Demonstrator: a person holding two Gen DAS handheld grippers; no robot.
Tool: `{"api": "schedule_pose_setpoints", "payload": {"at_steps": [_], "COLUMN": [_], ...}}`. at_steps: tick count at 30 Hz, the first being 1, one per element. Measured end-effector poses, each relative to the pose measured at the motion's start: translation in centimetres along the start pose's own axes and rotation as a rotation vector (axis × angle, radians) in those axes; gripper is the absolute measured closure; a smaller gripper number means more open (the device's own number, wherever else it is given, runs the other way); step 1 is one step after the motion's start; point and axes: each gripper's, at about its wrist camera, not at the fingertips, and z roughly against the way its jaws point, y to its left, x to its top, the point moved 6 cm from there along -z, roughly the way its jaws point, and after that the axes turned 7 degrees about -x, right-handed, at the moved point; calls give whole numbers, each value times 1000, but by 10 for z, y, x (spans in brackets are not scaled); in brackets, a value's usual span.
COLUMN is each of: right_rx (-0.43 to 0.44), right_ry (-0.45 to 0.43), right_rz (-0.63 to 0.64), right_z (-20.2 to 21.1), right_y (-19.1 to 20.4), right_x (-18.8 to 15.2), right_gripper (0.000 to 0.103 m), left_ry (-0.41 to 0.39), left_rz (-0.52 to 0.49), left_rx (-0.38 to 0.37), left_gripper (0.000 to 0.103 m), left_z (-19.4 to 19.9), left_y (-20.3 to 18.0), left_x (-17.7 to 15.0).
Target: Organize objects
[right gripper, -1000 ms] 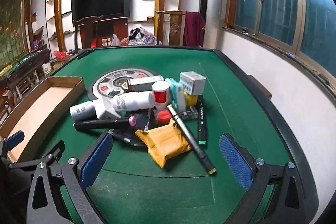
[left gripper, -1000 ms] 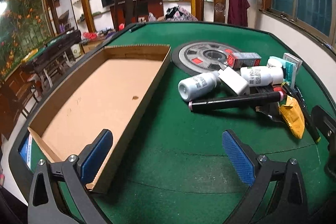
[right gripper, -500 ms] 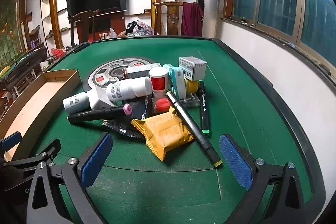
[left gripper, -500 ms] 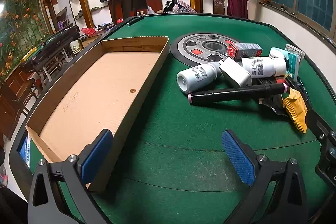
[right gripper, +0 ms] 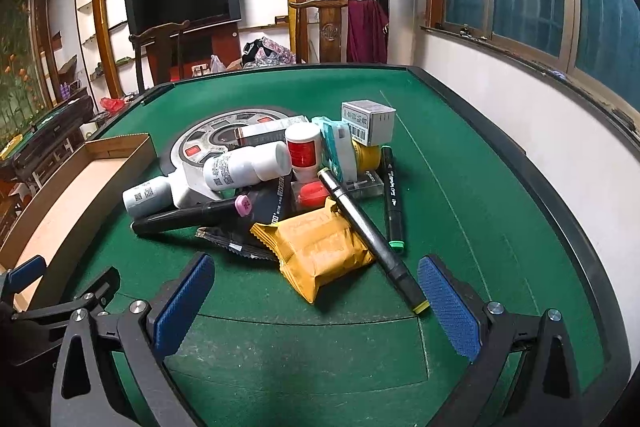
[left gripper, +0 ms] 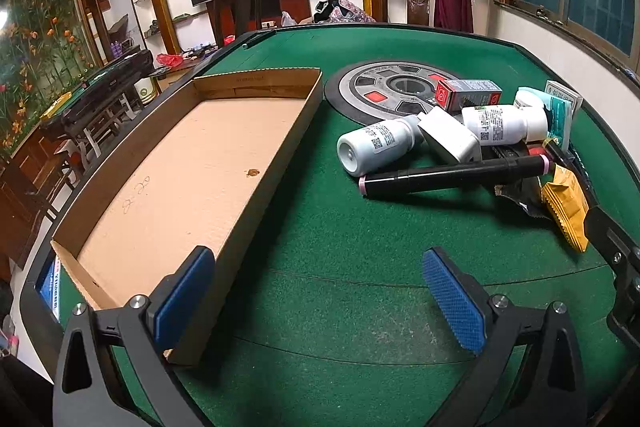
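a green felt table (left gripper: 360, 267) seen from two handheld grippers, both with fingers spread wide and holding nothing. just past the left gripper (left gripper: 320, 291), its left blue pad (left gripper: 182, 301) overlaps the near corner of a long shallow cardboard tray (left gripper: 192, 167), bare inside. ahead and to the right of its right pad lies a heap: two white bottles (left gripper: 376, 145) on their sides and a black marker (left gripper: 456, 175) with pink ends. the right gripper (right gripper: 312, 303) hovers over the felt, and a yellow snack packet (right gripper: 320, 251) lies between and just beyond its fingers, with a dark marker (right gripper: 368, 231) leaning across the packet's right edge and a green-tipped pen (right gripper: 392, 203) further right.
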Motion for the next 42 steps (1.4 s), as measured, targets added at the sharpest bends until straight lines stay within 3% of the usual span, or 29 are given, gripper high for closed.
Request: {"api": "schedule_pose_setpoints", "payload": {"at_steps": [19, 24, 26, 28, 29, 32, 33, 35, 37, 39, 41, 42], "right_rx": [0, -1, -2, 3, 2, -53, -67, -72, -73, -72, -65, -62], "right_ry": [16, 16, 12, -6, -14, -41, -44, -36, -31, -21, -7, 10], "right_rz": [2, 2, -8, -49, -63, -52, -61, -95, -120, -126, -126, -124], "right_z": [-3, -3, -2, 2, 5, 7, 6, 0, -6, -14, -20, -24], "right_y": [0, 0, -2, -11, -16, -38, -47, -61, -70, -74, -75, -74], "right_x": [-2, -2, -2, 0, 1, 11, 16, 23, 27, 26, 19, 14], "right_gripper": [0, 0, 0, 0, 0, 0, 0, 0, 0, 0, 0, 0], "left_ry": [3, 37, 31, -31, -68, -162, -133, -56, -47, -49, -21, 0], "left_rz": [-5, -49, -92, -101, -102, -91, -106, -171, -279, -385, -485, -517], "left_rx": [7, 91, 29, -14, -53, -272, -332, -335, -360, -338, -360, -378], "left_gripper": [0, 0, 1, 19, 23, 24, 24, 24, 24, 24, 31, 40], "left_z": [0, -5, -2, 14, 22, 41, 37, 24, 17, 8, -3, -8], "left_y": [0, -4, -13, -14, -12, -10, -12, -20, -36, -52, -68, -75], "left_x": [0, -4, -4, 3, 8, 25, 30, 34, 38, 40, 42, 39]}}
